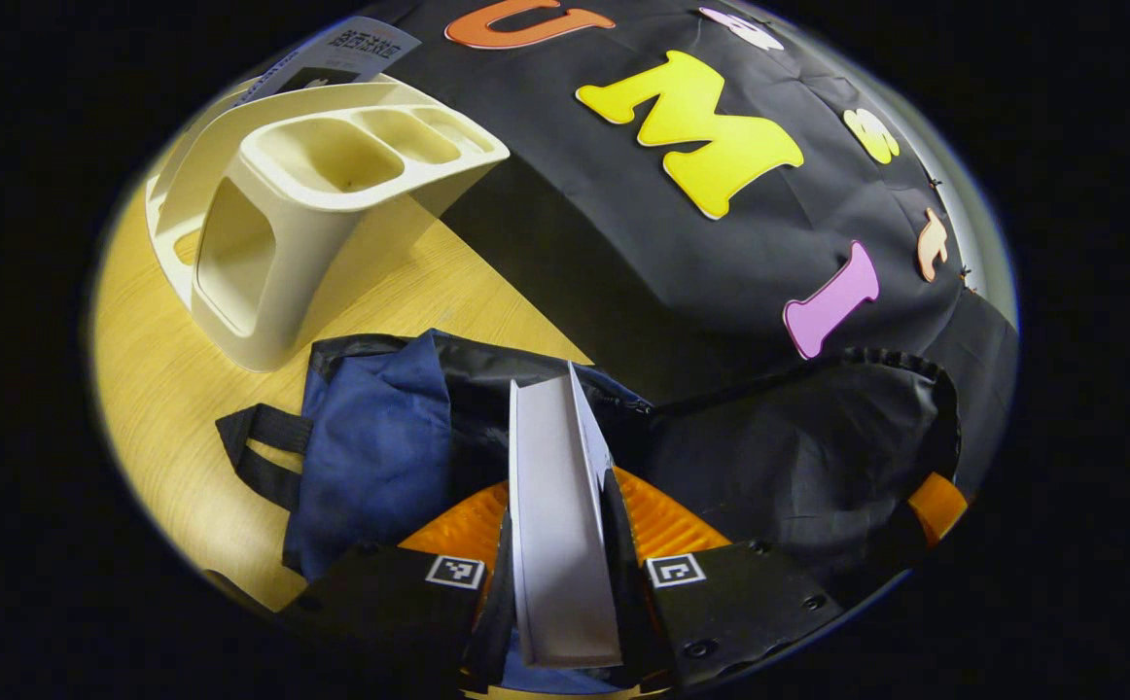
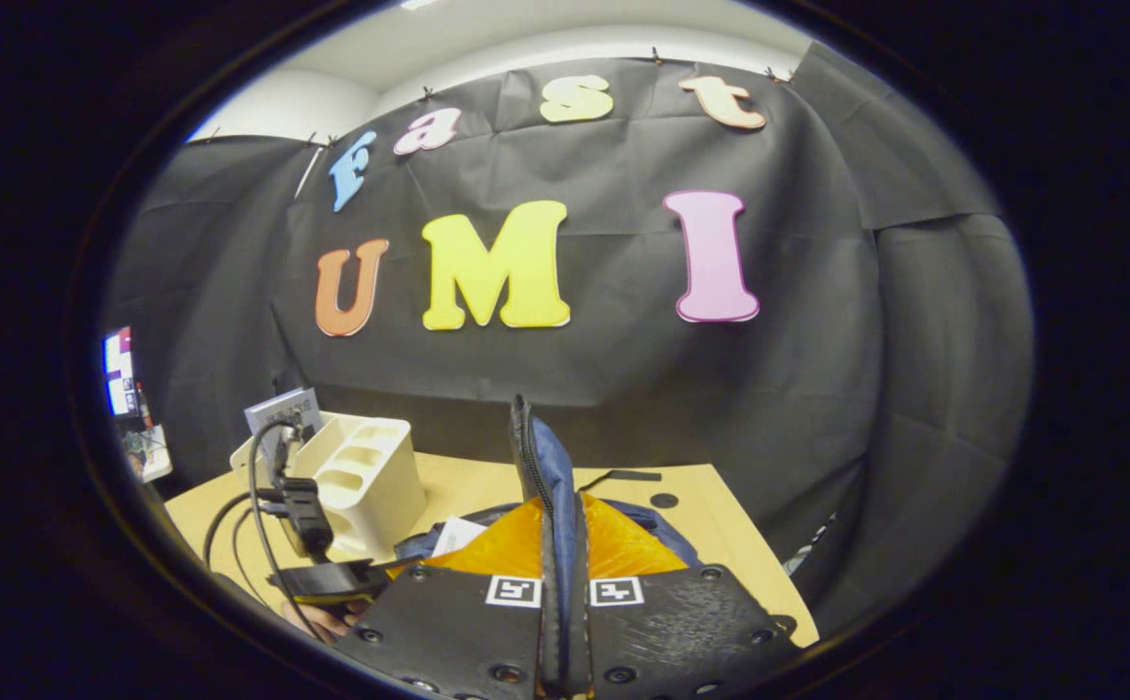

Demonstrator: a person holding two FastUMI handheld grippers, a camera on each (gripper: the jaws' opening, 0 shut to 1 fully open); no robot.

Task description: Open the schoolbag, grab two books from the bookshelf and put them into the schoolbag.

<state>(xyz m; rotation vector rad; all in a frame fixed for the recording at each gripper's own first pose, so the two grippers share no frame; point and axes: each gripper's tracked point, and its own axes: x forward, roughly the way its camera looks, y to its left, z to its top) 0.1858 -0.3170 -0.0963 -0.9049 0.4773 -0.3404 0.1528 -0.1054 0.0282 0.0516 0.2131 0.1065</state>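
A: Why is the left gripper (image 1: 558,544) holding the book (image 1: 557,506) edge-up like that?

B: Both fingers are pressing on its covers, so the book is standing spine-down between them and pointing straight at the open mouth of the schoolbag (image 1: 380,447). Judging by that, the person is lowering it in narrow side first so it slips past the zip.

A: And the right gripper (image 2: 562,593)?

B: In the right gripper view it is clamping the schoolbag's navy flap (image 2: 555,486) along the zipper edge, both fingers closed on the fabric, lifting it upright. That is probably keeping the opening wide for the book.

A: Where is the cream bookshelf (image 1: 302,214) sitting?

B: Just behind the schoolbag and to its left in the left gripper view, nearly touching it. Its top compartments are looking empty, though something printed is standing at its far side.

A: And the surface?

B: A light wooden table (image 1: 166,389) is carrying the schoolbag, with black cloth hanging behind it. The other gripper's cables (image 2: 264,506) are trailing beside the bookshelf.
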